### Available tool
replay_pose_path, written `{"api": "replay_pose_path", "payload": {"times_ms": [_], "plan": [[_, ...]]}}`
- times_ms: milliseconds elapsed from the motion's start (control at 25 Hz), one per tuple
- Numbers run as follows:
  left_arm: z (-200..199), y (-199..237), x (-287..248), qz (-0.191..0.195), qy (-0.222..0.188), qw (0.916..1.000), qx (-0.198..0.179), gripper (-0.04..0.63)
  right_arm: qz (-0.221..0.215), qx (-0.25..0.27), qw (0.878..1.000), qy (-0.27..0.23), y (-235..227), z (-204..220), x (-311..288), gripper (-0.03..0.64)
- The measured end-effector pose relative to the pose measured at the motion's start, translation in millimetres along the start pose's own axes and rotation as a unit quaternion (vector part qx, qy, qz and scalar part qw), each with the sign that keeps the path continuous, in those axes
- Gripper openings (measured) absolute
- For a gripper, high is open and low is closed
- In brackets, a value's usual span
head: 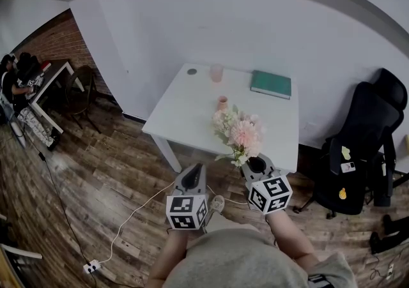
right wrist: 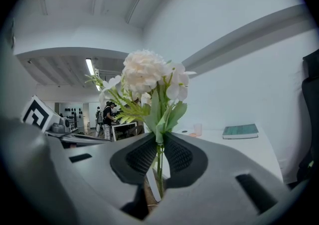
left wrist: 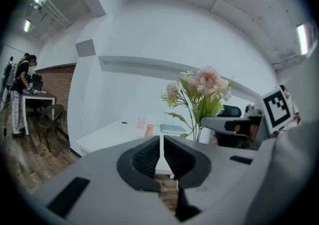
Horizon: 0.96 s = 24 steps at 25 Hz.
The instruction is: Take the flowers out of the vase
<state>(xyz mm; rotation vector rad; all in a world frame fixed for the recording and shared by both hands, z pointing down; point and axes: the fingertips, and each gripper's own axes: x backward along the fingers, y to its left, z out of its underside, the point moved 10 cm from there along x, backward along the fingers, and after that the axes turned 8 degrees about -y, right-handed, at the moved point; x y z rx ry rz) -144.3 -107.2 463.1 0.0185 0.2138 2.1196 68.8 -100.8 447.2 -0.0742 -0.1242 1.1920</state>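
Observation:
A bunch of pink and white flowers [head: 240, 131] with green leaves is out of the small pink vase [head: 222, 103] and hangs over the near edge of the white table [head: 185, 114]. My right gripper [head: 255, 166] is shut on the thin green stems [right wrist: 159, 155], and the blooms [right wrist: 148, 73] rise above its jaws. My left gripper [head: 193, 177] is beside it on the left, shut with nothing in it [left wrist: 162, 148]. From the left gripper view the flowers [left wrist: 202, 88] stand to the right, with the vase [left wrist: 149, 130] farther back on the table.
On the table are a pink cup [head: 216, 73], a green book [head: 271, 83] and a small dark disc [head: 192, 71]. A black office chair [head: 367, 146] stands to the right. A person sits at a desk [head: 16, 85] far left. A cable leads to a power strip [head: 92, 266] on the floor.

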Motion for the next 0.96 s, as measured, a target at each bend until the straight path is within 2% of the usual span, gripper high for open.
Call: {"api": "replay_pose_path", "payload": {"times_ms": [960], "plan": [[-4.0, -0.1, -10.8, 0.004, 0.004, 1.0000, -0.002, 0.025, 0.001, 0.001, 1.000, -0.002, -9.3, -5.8, -4.0, 0.041]]}}
